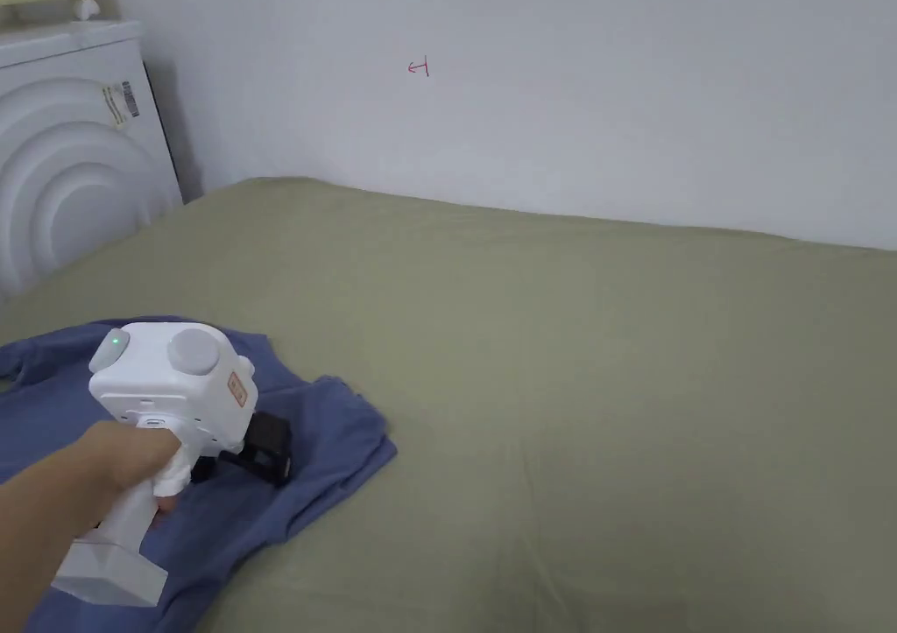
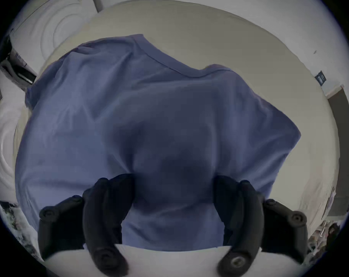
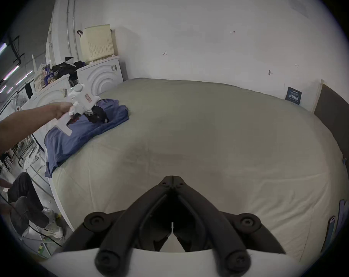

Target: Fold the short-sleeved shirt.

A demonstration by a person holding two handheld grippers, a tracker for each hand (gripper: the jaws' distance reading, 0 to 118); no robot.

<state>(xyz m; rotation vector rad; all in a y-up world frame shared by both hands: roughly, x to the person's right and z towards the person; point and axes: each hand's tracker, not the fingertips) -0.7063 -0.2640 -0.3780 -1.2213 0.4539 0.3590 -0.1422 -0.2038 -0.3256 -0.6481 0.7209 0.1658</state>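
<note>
A blue short-sleeved shirt [image 1: 324, 433] lies rumpled at the near left of an olive-green bed [image 1: 569, 355]. A hand holds my white left gripper [image 1: 263, 455] low over the shirt's right part. In the left gripper view its jaws stand wide apart, and the shirt [image 2: 149, 111] bulges up between them, collar edge at the far side. The left gripper [image 2: 173, 179] is open. My right gripper [image 3: 172, 178] hovers over bare sheet with its tips together and nothing in them. From there the shirt [image 3: 79, 137] and the left gripper [image 3: 98, 114] lie far off to the left.
White cabinets with ring-shaped relief [image 1: 61, 171] stand against the bed's left side, a cream basket [image 3: 95, 41] and dark clothes [image 3: 63, 67] on top. A white wall [image 1: 526, 92] runs behind the bed. A dark headboard [image 3: 337, 121] is at the right. A person [image 3: 24, 197] sits on the floor.
</note>
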